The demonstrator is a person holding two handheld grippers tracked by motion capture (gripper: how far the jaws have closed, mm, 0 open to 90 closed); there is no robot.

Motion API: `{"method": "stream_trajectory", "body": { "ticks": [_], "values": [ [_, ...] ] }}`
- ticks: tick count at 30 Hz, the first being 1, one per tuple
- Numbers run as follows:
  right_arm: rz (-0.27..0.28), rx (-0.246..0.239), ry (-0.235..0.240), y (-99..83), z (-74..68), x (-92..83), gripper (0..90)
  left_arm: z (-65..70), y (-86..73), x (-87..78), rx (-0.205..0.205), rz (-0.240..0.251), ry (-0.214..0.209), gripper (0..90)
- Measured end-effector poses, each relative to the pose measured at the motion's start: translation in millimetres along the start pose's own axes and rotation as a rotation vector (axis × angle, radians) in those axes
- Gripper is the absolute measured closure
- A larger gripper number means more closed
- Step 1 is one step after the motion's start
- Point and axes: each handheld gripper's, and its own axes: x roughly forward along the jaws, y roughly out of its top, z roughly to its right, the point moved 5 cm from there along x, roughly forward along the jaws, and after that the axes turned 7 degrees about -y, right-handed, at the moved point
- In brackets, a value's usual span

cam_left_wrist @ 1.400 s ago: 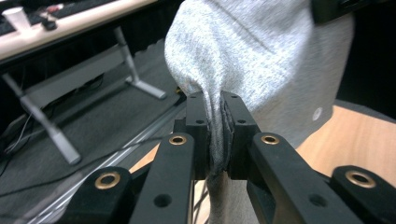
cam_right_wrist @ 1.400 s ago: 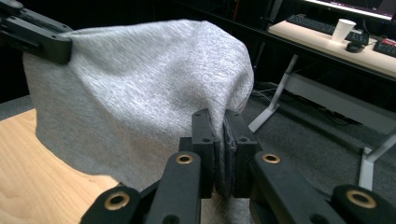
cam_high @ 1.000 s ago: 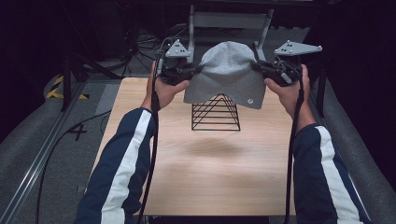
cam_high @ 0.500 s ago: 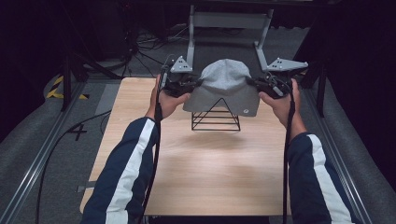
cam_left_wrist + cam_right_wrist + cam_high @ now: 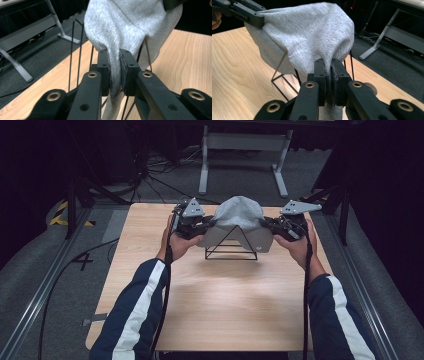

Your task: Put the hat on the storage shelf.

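A grey knit cap point(image 5: 240, 220) is held stretched over the apex of a black wire pyramid stand point(image 5: 231, 247), which stands on the wooden table point(image 5: 210, 295) toward 12 o'clock of the tabletop centre. The left tongs point(image 5: 209, 224) are clenched on the cap's hem at its 9 o'clock side; in the left gripper view the grey fabric point(image 5: 117, 62) is seen pinched flat between the two black jaws, with the stand's wires point(image 5: 76, 50) just behind. The right tongs point(image 5: 267, 224) are clenched on the hem at the 3 o'clock side; in the right gripper view the cap point(image 5: 312, 40) is seen bulging above the closed jaws, its far edge gripped by the other tongs point(image 5: 258, 21) at 10 o'clock. A small round tag point(image 5: 255, 248) is noted on the hem at 5 o'clock. Both forearms are seen in dark sleeves with white stripes point(image 5: 142, 295).
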Motion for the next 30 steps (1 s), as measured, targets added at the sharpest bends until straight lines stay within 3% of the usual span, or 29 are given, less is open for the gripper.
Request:
{"method": "stream_trajectory", "body": {
  "ticks": [3, 4, 6, 8, 11, 13, 18, 22, 25, 28, 30],
  "values": [
    [0.002, 0.011, -0.004, -5.0, 0.8, 4.4, 83.8, -0.1, -5.7, 2.0, -0.012, 0.011, 0.008, 79.0],
    [0.011, 0.012, -0.004, -5.2, 1.1, 5.0, 83.9, 1.0, -6.1, 0.4, -0.010, 0.030, -0.016, 81.1],
    [0.054, 0.022, 0.005, -2.2, 1.0, 1.3, 84.0, 3.2, -4.2, -6.8, 0.034, 0.056, -0.014, 82.1],
    [0.089, 0.029, 0.028, 0.8, -0.9, -4.3, 84.0, 6.8, -5.1, -11.8, 0.045, 0.066, -0.028, 82.5],
    [0.083, 0.009, 0.039, -0.8, -5.5, -7.1, 84.0, 10.0, -11.6, -13.9, 0.048, 0.056, -0.034, 82.3],
    [0.072, 0.001, 0.041, -4.9, -9.1, -7.4, 83.8, 9.7, -19.8, -10.4, 0.067, 0.026, -0.011, 81.9],
    [0.051, 0.004, 0.038, -15.5, -12.1, 1.2, 83.3, 6.2, -34.7, 0.8, 0.057, -0.018, 0.024, 80.3],
    [0.037, 0.005, 0.007, -15.3, -12.4, 13.5, 82.4, -2.5, -42.6, 11.2, 0.016, -0.042, 0.040, 81.1],
    [0.029, -0.002, -0.006, -14.9, -12.2, 18.4, 82.6, -5.5, -44.5, 16.2, 0.016, -0.056, 0.054, 82.2],
    [0.011, 0.007, -0.006, -22.9, -11.0, 24.5, 83.7, -7.8, -51.2, 23.8, 0.005, -0.089, 0.055, 82.3],
    [-0.015, 0.009, -0.003, -31.9, -10.6, 28.1, 84.0, -7.4, -60.8, 30.1, 0.030, -0.148, 0.052, 82.4]
  ]
}}
